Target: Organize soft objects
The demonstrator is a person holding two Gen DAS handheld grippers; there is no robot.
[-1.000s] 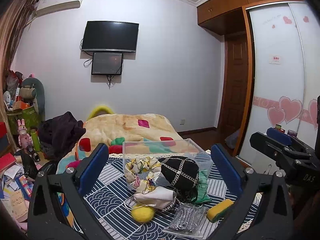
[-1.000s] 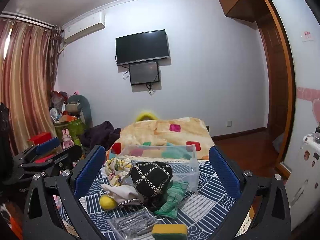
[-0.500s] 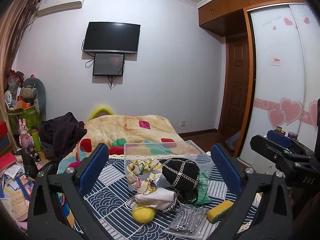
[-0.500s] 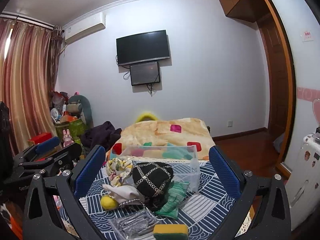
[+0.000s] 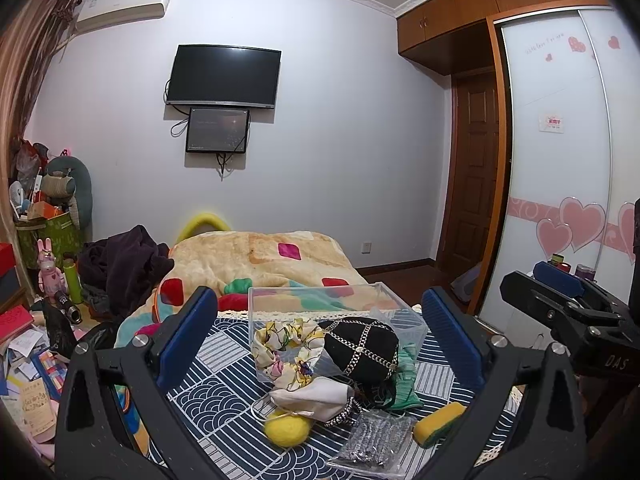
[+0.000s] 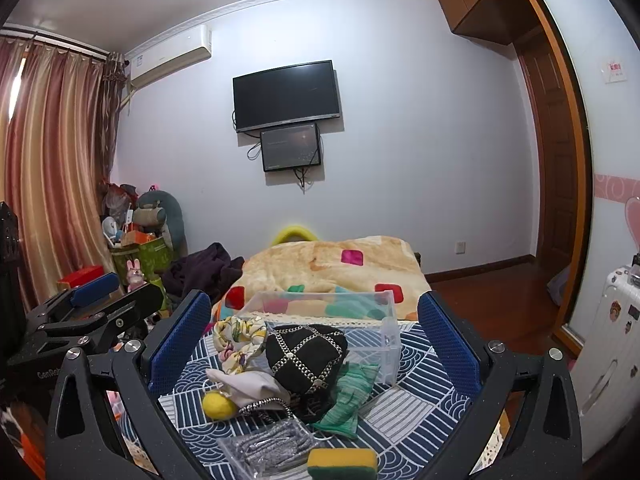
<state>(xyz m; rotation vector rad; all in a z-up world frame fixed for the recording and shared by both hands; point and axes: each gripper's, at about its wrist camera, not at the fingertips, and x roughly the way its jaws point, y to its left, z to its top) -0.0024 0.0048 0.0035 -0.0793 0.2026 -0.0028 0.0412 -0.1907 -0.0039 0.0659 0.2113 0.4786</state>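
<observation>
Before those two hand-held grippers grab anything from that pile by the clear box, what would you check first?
1. Left hand-held gripper open, holding nothing: ok.
2. Right hand-held gripper open, holding nothing: ok.
3. Clear box upright with its top open: ok.
4. Soft things already in the box: not ok; black cap, scarf, yellow ball and sponge lie outside.
5. Cap free of the chain: cannot tell.

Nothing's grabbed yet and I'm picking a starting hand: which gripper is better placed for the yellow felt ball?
Probably left. The yellow felt ball lies on the pile's left edge, nearer the open left gripper; the right gripper would reach past the black cap.
</observation>
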